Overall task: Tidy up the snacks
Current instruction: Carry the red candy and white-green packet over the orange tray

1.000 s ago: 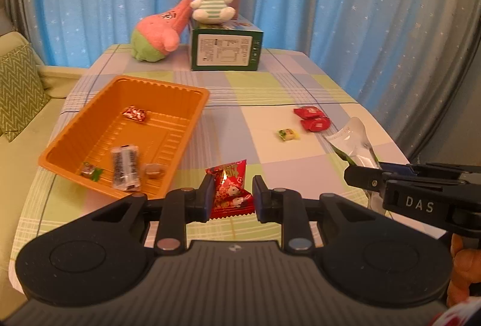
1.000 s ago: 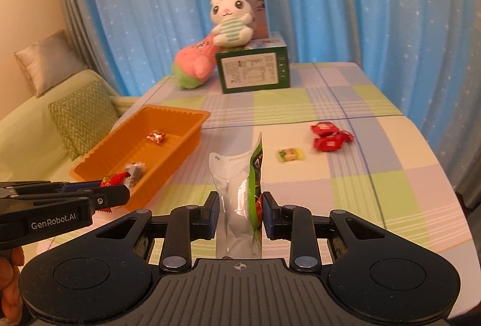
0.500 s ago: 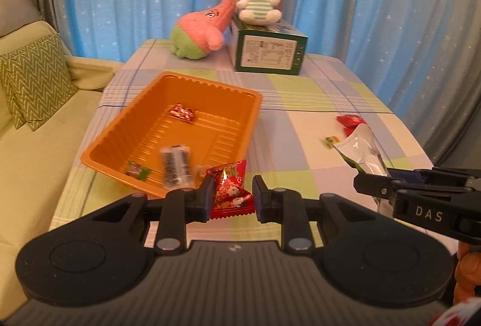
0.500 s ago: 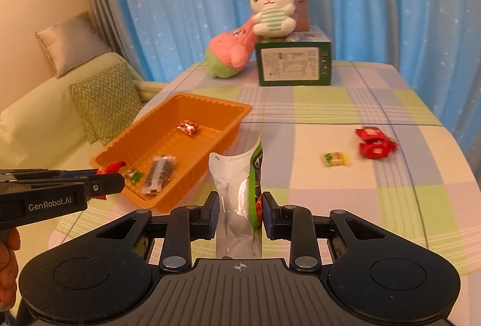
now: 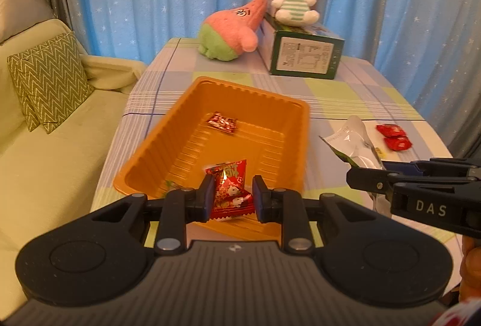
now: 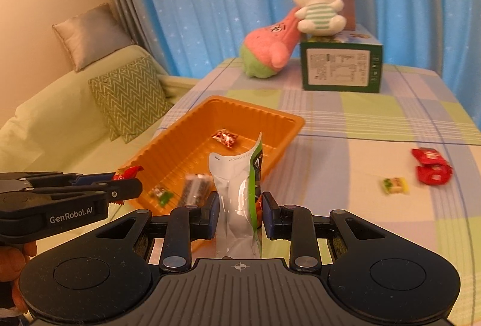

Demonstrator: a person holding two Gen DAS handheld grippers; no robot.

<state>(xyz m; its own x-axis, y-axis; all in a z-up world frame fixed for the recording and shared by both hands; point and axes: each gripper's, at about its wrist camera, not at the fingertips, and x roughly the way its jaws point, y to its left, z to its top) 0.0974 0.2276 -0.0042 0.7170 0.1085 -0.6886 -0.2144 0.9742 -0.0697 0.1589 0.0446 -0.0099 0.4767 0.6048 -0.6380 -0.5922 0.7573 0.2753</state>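
Note:
My left gripper (image 5: 231, 194) is shut on a red snack packet (image 5: 230, 190) and hangs over the near end of the orange tray (image 5: 168, 142). The same left gripper (image 6: 127, 184) shows at the left of the right wrist view, the red packet (image 6: 127, 172) peeking from its tips. My right gripper (image 6: 240, 213) is shut on a silver and green pouch (image 6: 237, 190), just right of the tray (image 6: 288, 127). In the left wrist view that pouch (image 5: 353, 142) sticks up from the right gripper (image 5: 360, 175). The tray holds a small red candy (image 5: 222, 122), a dark bar (image 6: 195, 189) and a green sweet (image 6: 160, 194).
Two red packets (image 6: 431, 165) and a yellow-green candy (image 6: 394, 185) lie on the checked tablecloth (image 6: 360, 121) to the right. A green box (image 6: 341, 67), a white bunny plush (image 6: 318, 4) and a pink plush (image 6: 269, 52) stand at the back. A sofa with cushions (image 5: 51, 79) is at the left.
Both grippers have travelled left with their packets. The left one now hangs over the tray's near end, and the right one has come up beside the tray's right wall.

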